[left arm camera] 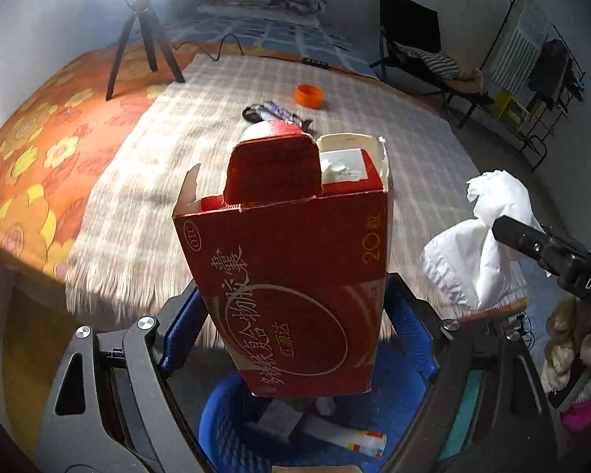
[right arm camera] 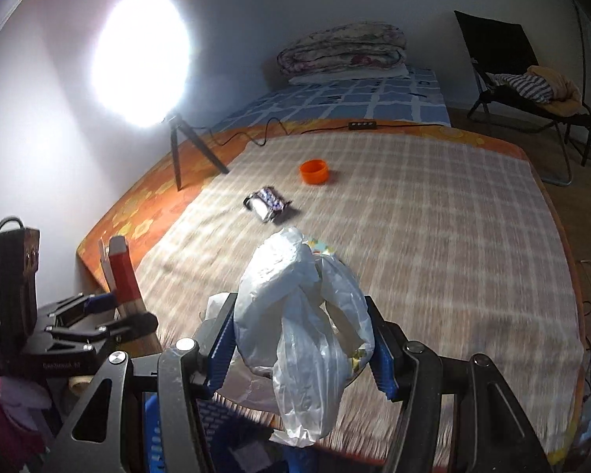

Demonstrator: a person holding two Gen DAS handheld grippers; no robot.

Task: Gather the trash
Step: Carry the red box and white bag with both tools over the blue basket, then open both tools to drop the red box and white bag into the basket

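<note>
Above the blue basket (left arm camera: pixel 220 429), the down-tilted left hand-held gripper (left arm camera: pixel 295 339) clamped a red carton (left arm camera: pixel 291 276); the right hand-held gripper (right arm camera: pixel 303 339) clamped a plastic bag (right arm camera: pixel 303 315).

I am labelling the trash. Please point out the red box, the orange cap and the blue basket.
red box (left arm camera: pixel 291 276): left wrist view, middle of its printed front.
orange cap (right arm camera: pixel 314 171): right wrist view, its side wall.
blue basket (left arm camera: pixel 216 429): left wrist view, its left wall.

Bright lamp (right arm camera: pixel 140 57) on tripod (left arm camera: pixel 140 43), folded quilt (right arm camera: pixel 342 47), black folding chair (right arm camera: pixel 508 63)
</note>
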